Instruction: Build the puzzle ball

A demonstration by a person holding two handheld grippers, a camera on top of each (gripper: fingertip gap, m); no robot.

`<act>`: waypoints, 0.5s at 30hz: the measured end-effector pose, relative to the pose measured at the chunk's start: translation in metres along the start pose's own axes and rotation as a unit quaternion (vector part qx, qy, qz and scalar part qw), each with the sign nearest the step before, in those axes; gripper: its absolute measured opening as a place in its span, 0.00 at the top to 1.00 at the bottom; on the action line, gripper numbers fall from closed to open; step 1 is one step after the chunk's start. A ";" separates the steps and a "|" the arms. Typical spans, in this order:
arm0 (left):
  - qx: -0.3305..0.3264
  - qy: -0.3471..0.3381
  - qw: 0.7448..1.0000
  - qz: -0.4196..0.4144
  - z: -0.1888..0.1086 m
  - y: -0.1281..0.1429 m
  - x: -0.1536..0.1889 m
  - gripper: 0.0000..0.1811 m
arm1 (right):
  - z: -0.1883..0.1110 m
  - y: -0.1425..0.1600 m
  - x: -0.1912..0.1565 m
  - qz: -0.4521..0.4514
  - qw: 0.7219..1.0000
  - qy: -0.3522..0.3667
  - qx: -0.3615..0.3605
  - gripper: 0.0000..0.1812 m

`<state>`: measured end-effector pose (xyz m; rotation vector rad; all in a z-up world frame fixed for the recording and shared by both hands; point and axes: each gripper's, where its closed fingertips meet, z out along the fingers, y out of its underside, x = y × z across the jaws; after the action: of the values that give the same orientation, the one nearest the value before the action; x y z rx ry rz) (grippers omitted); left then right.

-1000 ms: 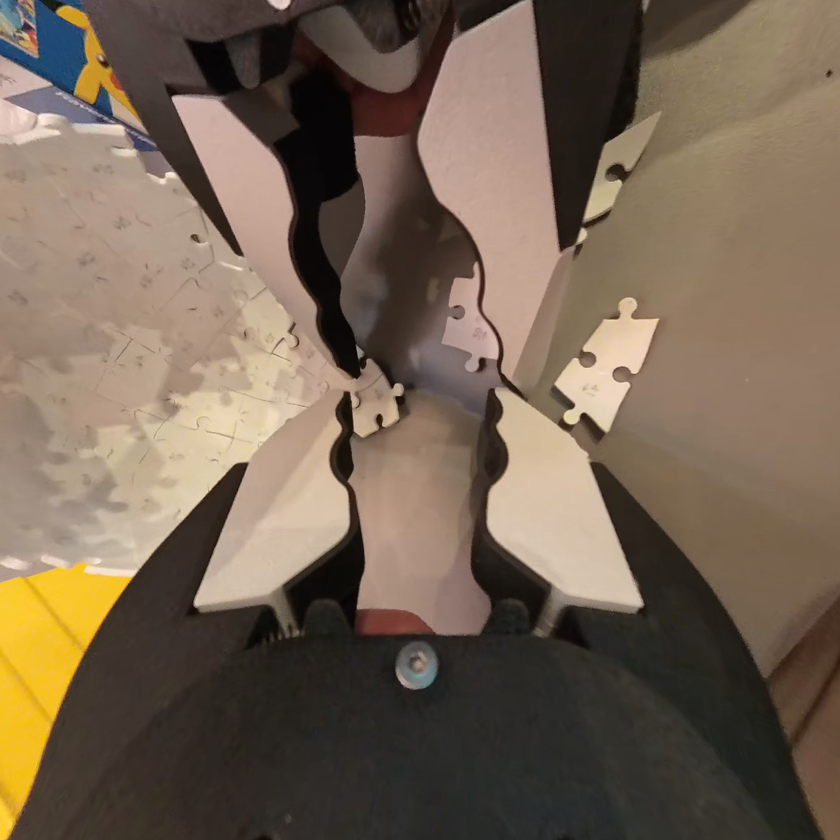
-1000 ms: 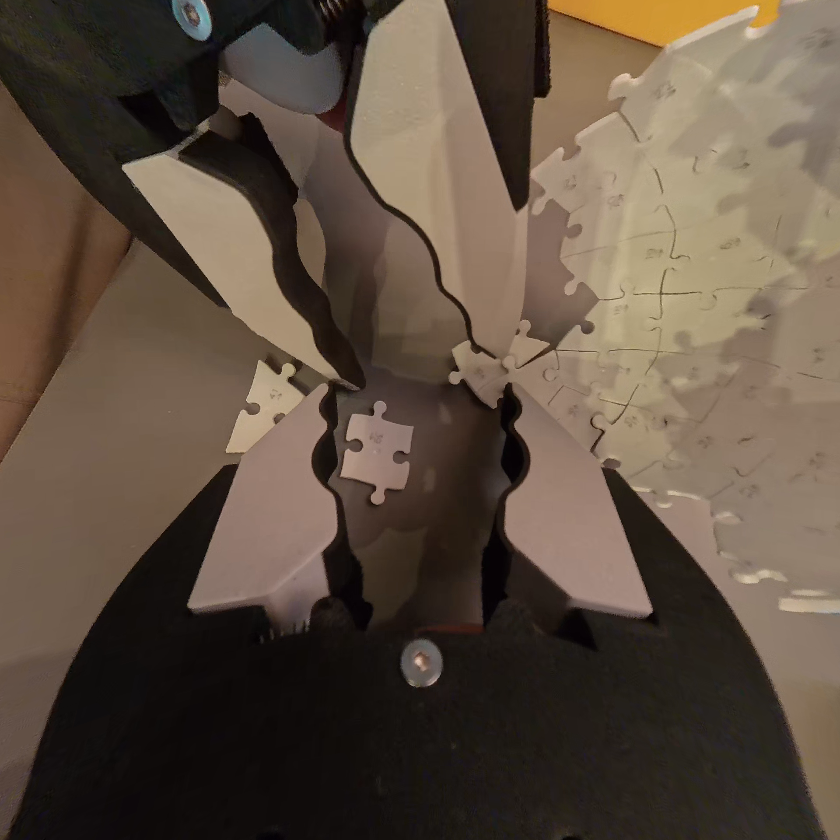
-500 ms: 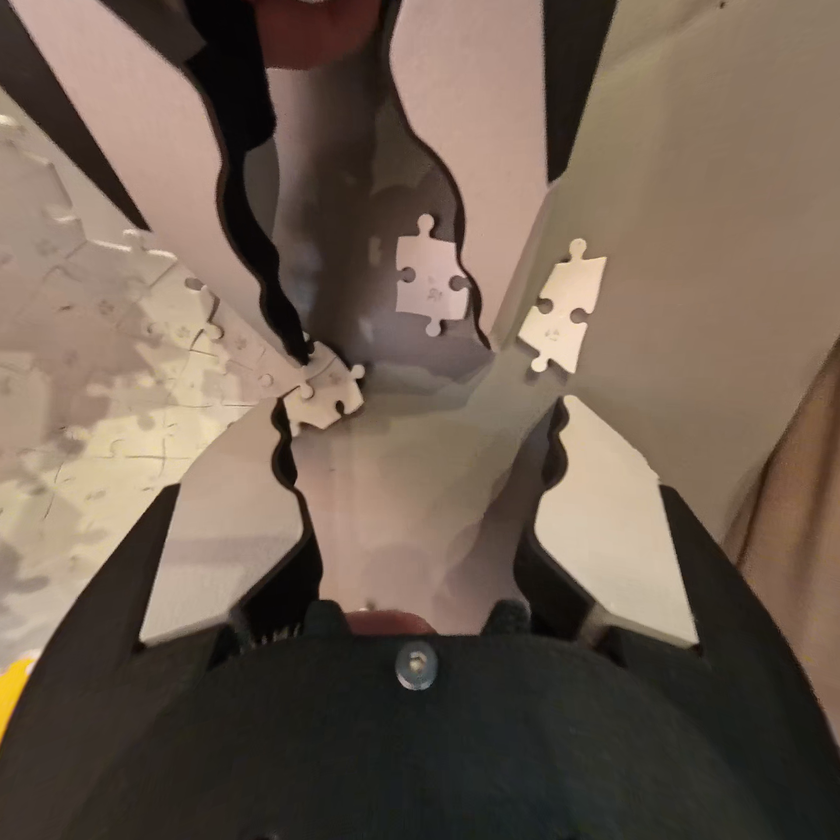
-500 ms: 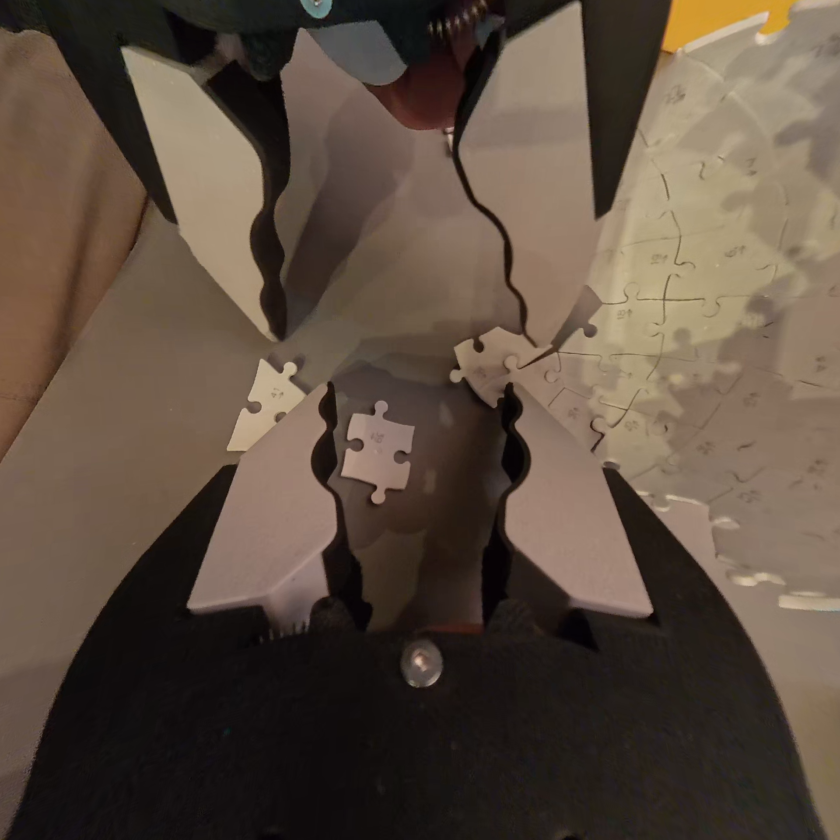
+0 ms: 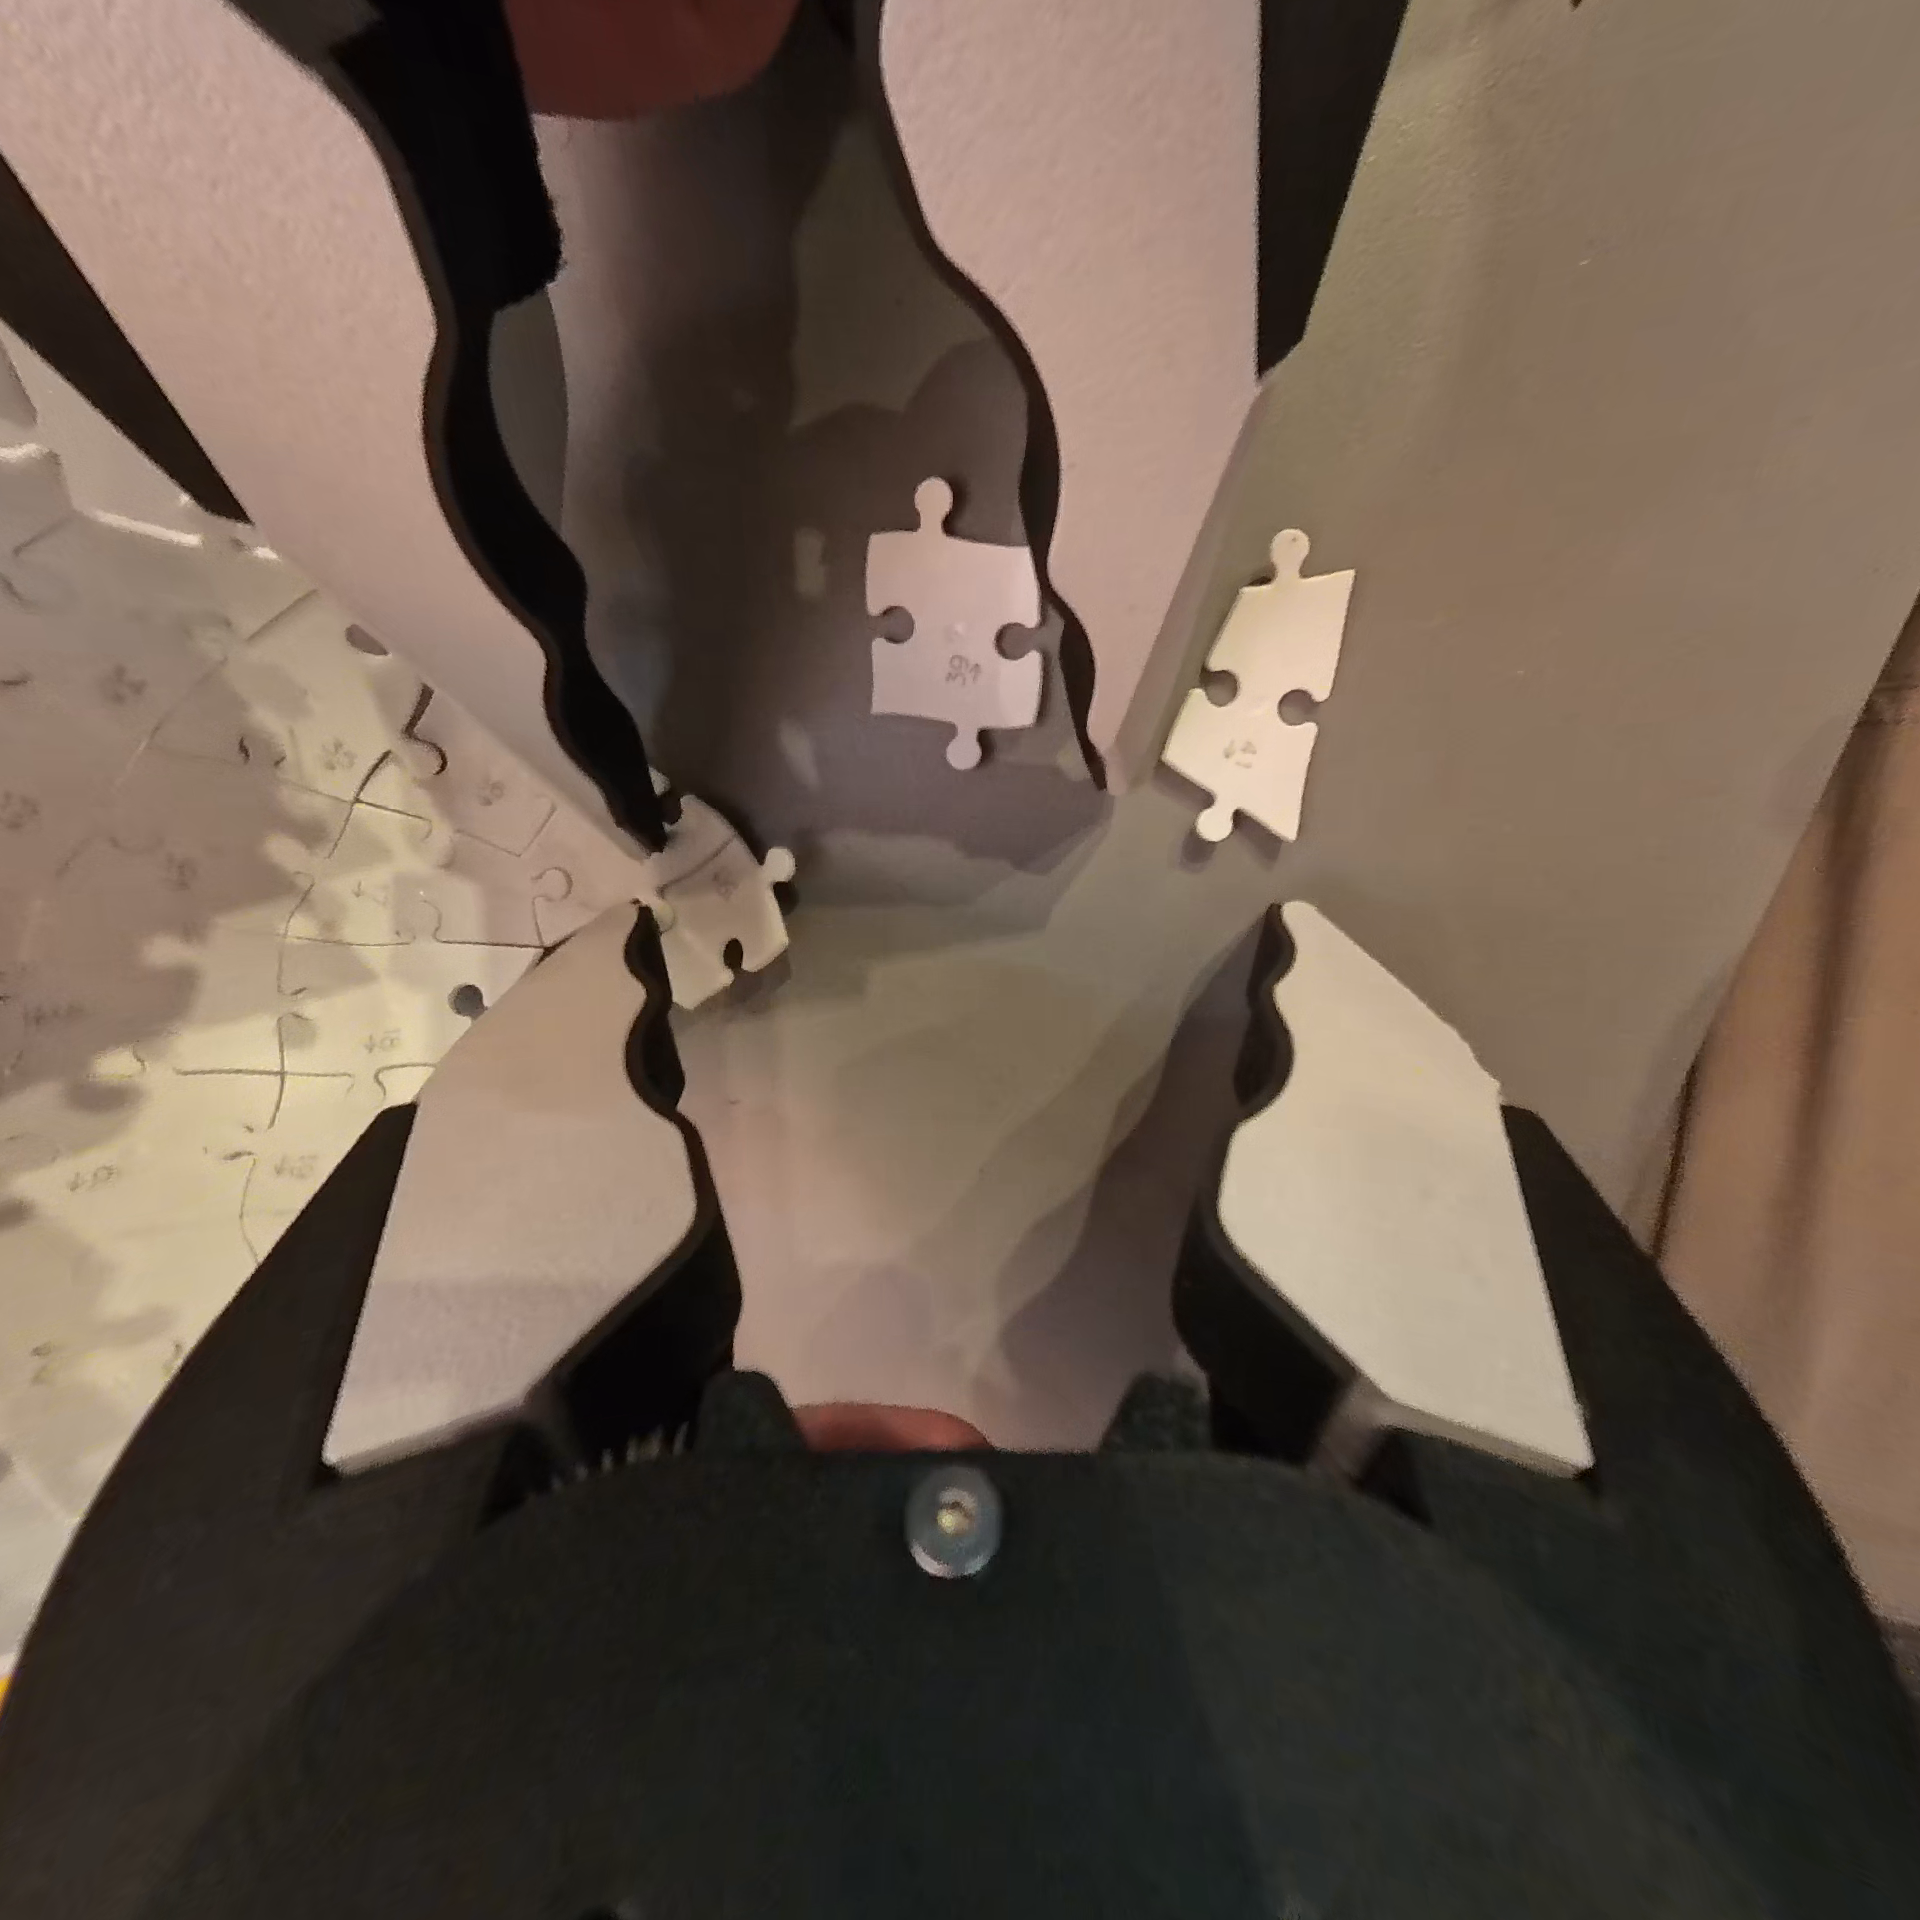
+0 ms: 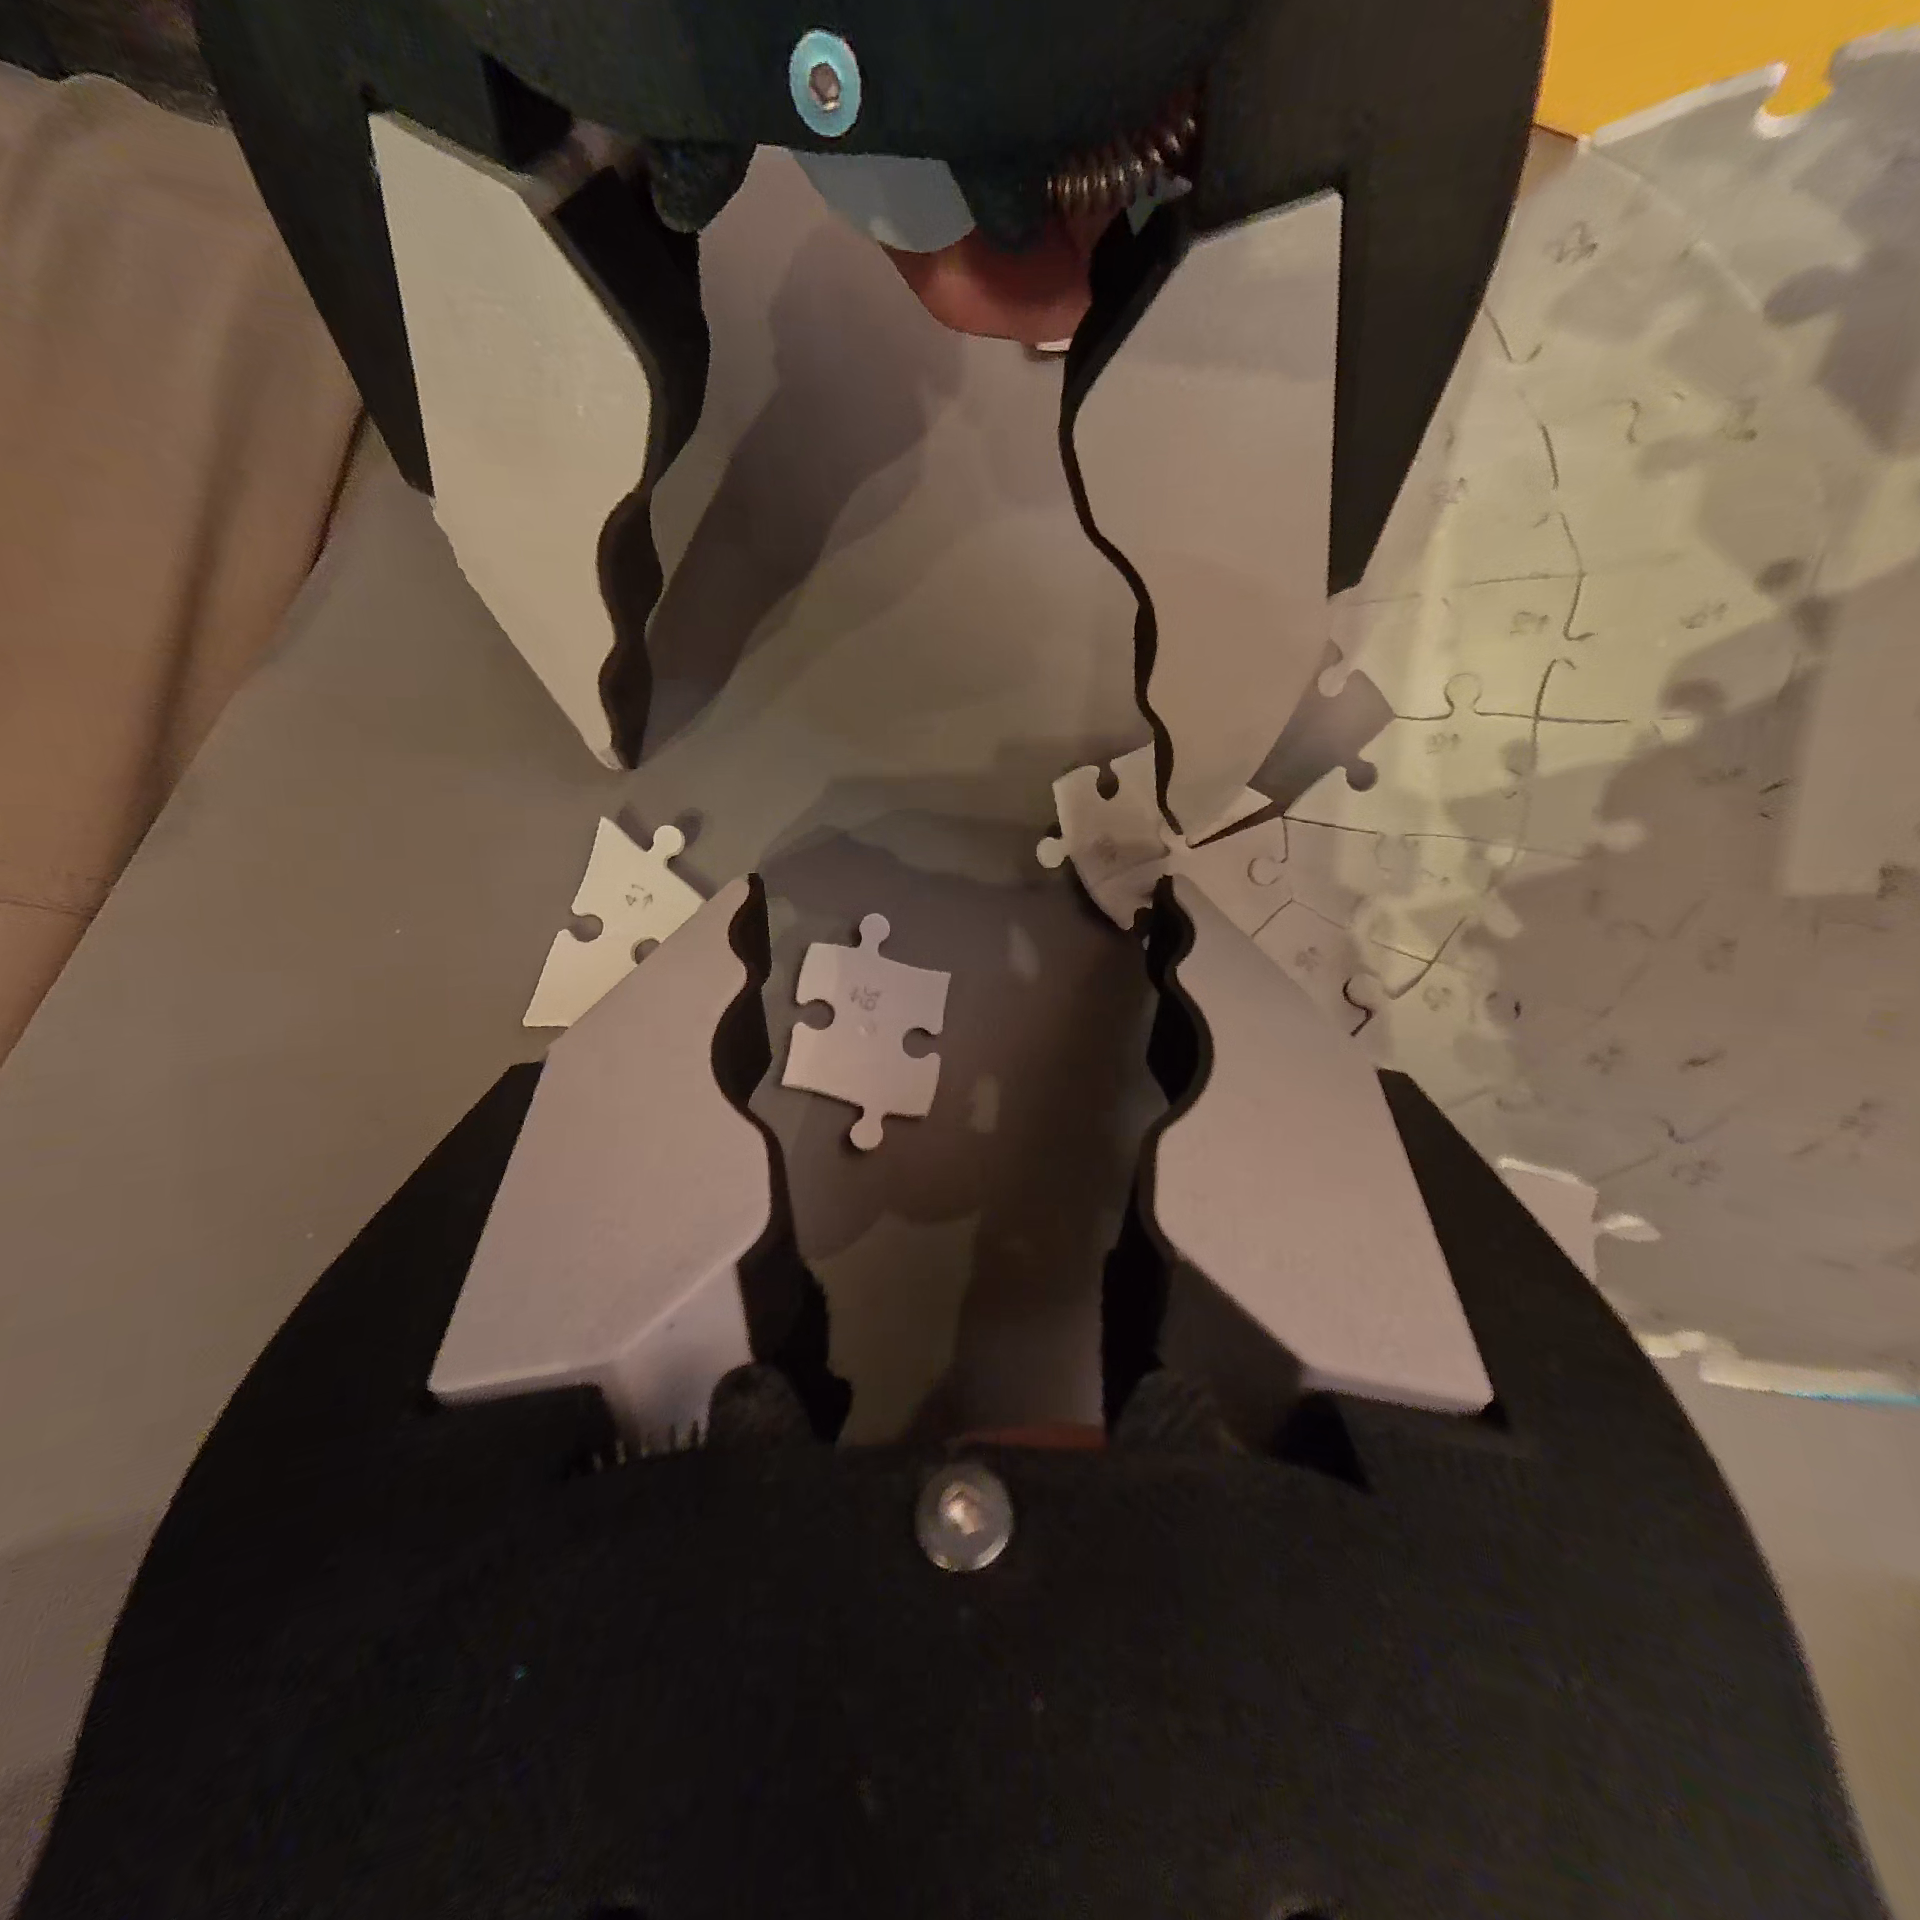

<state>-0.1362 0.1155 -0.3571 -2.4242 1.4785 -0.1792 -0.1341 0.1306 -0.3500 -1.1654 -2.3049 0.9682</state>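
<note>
Both claws, left (image 5: 956, 925) and right (image 6: 961, 894), face each other tip to tip, jaws spread and gripping nothing. One fingertip of each pins a loose piece (image 5: 722, 909) at the rim of the half-built ball (image 5: 208, 935) (whether its tabs have seated is hard to tell). Two spare pieces (image 5: 956, 644) (image 5: 1257, 691) lie flat on the grey tabletop (image 5: 1558, 520), nearer the right claw.

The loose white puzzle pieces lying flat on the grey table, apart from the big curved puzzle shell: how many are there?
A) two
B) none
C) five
A: one loose white puzzle piece lies between the right tool's fingers, another just beside its left finger.
</note>
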 end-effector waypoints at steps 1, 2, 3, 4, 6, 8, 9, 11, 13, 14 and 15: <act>0.000 0.000 1.000 0.001 0.000 0.000 0.000 0.42 | 0.000 0.000 0.000 -0.001 1.000 0.000 0.000 0.60; -0.001 0.001 1.000 0.002 0.000 0.000 0.000 0.42 | 0.000 0.000 0.000 -0.001 1.000 0.000 0.000 0.60; -0.002 0.002 1.000 0.003 0.000 0.000 0.000 0.42 | 0.000 0.000 0.000 0.000 1.000 0.000 0.000 0.60; -0.003 0.002 1.000 0.003 0.000 0.000 0.000 0.42 | -0.001 0.000 0.000 0.000 1.000 -0.001 0.001 0.60; -0.006 0.005 1.000 0.006 0.001 0.000 0.000 0.42 | -0.001 0.000 0.000 0.001 1.000 -0.003 0.002 0.60; -0.010 0.008 1.000 0.010 0.001 0.000 0.000 0.42 | -0.002 0.000 0.000 0.000 1.000 -0.002 0.004 0.60; -0.011 0.009 1.000 0.010 0.001 0.001 0.000 0.42 | -0.002 0.000 0.000 0.001 1.000 -0.003 0.004 0.60; -0.012 0.009 1.000 0.011 0.001 0.000 0.000 0.42 | -0.002 -0.001 0.000 0.003 1.000 -0.004 0.006 0.60; -0.013 0.007 1.000 0.012 0.001 0.001 0.000 0.42 | -0.002 -0.001 0.000 0.005 1.000 -0.007 0.006 0.61; -0.013 0.007 1.000 0.012 0.000 0.001 0.000 0.42 | -0.001 -0.001 -0.001 0.006 1.000 -0.008 0.006 0.61; -0.014 0.006 1.000 0.010 0.000 0.002 0.000 0.42 | -0.001 -0.001 -0.001 0.006 1.000 -0.010 0.006 0.61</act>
<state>-0.1375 0.1144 -0.3578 -2.4323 1.5199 -0.1706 -0.1335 0.1299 -0.3485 -1.1703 -2.3075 0.9999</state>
